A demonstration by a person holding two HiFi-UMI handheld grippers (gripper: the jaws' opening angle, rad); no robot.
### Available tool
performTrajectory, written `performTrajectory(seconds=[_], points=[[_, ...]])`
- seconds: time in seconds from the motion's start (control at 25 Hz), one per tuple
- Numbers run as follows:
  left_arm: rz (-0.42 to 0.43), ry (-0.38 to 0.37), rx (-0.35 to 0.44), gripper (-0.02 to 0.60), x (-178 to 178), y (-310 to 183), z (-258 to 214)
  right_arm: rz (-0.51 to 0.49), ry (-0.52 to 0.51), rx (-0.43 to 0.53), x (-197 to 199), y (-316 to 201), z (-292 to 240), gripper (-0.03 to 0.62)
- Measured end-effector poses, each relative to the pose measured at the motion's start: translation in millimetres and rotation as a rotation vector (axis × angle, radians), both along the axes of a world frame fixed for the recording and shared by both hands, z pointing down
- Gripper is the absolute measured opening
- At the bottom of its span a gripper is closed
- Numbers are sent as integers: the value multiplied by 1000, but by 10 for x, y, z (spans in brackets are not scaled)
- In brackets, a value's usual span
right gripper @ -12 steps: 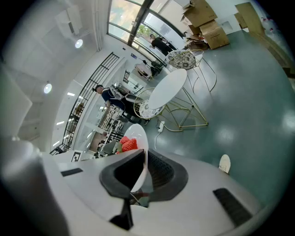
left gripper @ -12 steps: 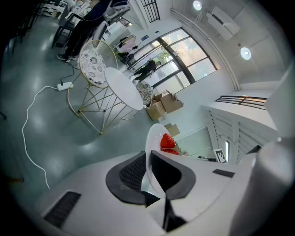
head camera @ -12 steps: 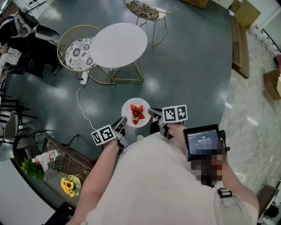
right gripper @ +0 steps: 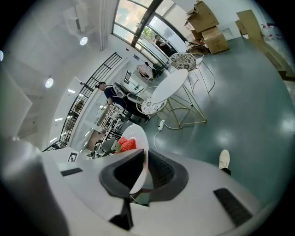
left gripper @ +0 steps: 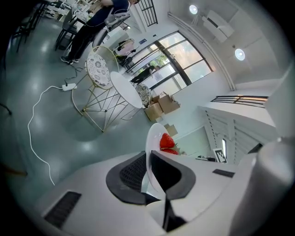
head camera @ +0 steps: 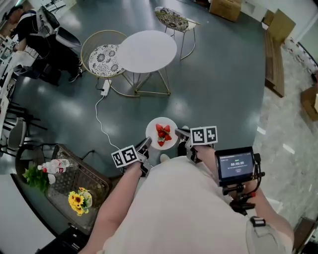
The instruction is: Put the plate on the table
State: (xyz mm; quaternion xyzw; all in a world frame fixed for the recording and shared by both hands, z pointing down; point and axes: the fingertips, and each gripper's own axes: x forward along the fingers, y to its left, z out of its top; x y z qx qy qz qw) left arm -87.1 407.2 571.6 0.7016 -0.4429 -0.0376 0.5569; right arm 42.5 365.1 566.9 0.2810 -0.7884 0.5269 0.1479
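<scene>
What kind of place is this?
Probably a lounge or lobby in an office-like building: a round white table with patterned chairs on a glossy grey floor, tall windows, and cardboard boxes by the wall.

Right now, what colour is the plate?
The plate is white, carrying red strawberries; head view shows it best.

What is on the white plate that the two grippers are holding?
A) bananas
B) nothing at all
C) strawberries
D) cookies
C: red strawberries lie on the plate, which the left gripper and the right gripper each clamp by its rim.
</scene>
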Motion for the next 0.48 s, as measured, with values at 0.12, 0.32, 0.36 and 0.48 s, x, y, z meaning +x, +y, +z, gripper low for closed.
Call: performTrajectory(seconds=[0.12, 0.32, 0.36, 0.48], points=[[1, 22, 11, 20, 43, 81, -26, 3, -1, 9, 47, 94, -52, 32], [-2, 65, 22, 20, 96, 171, -38, 14, -2, 15, 103, 167, -67, 32], [-1, 64, 23, 20, 95, 188, -39, 14, -3, 18, 100, 176, -72, 32], [4, 47, 32, 20, 84, 190, -55, 20, -11, 19, 91, 177, -82, 32]])
